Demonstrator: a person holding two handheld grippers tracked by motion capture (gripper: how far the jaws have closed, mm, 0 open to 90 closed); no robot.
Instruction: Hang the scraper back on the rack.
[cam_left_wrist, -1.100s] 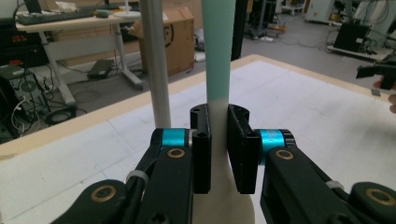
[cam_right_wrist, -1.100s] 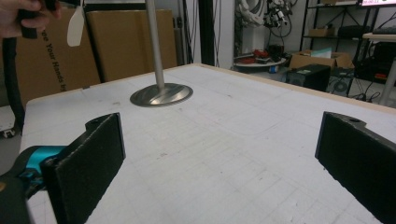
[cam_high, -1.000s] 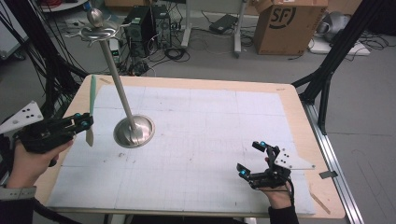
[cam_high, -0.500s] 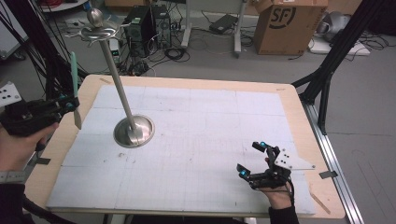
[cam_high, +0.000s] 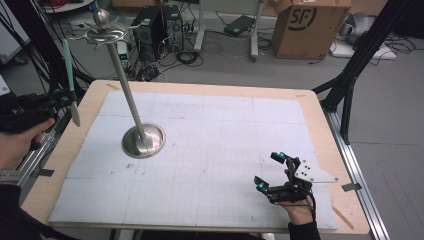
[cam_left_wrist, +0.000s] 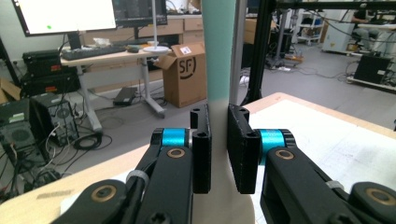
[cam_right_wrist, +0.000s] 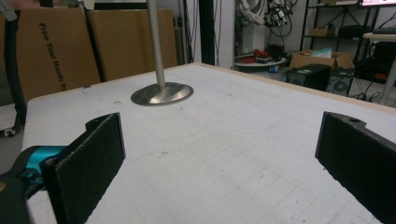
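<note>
Gripping a long mint-green plastic utensil (cam_high: 69, 75) upright in the left claw (cam_left_wrist: 218, 144), off the worktop's (cam_high: 320, 125) left edge. Not yet hanging it on the tall steel hook stand (cam_high: 131, 105). Resting released: right claw (cam_high: 272, 172).

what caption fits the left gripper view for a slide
Left tool shut on an upright mint-green and white utensil handle, held beyond the table edge with lab desks behind.
</note>
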